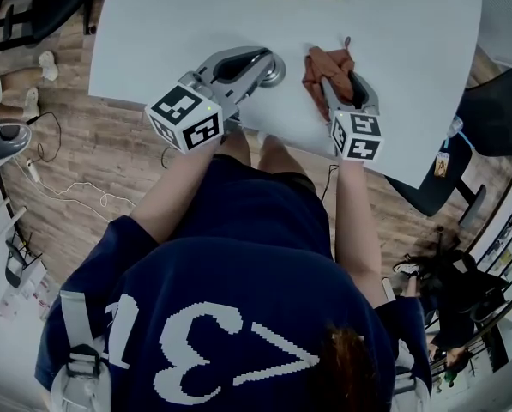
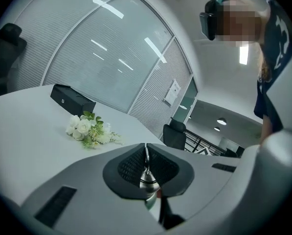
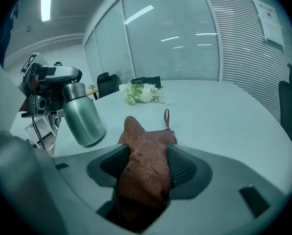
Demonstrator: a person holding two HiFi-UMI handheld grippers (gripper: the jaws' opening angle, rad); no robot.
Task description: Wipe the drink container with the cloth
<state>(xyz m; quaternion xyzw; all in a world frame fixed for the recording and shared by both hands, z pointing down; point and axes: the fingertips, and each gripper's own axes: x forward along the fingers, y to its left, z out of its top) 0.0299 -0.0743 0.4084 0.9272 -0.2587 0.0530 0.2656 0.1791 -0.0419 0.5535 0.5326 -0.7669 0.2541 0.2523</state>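
On the table (image 1: 393, 41) near its edge, left tongs (image 1: 260, 65) are clamped tight on the flask (image 3: 82, 114) top to steady it, I guess. Right tongs (image 3: 145, 165) pinch the cloth (image 1: 324, 69), ready for wiping.

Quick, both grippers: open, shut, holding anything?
Left gripper: jaws closed on the top of the green flask.
Right gripper: jaws closed on the brown cloth.

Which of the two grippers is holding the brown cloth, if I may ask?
The right gripper: the brown cloth is clamped between its jaws. The left gripper is instead closed on the top of the green drink container.
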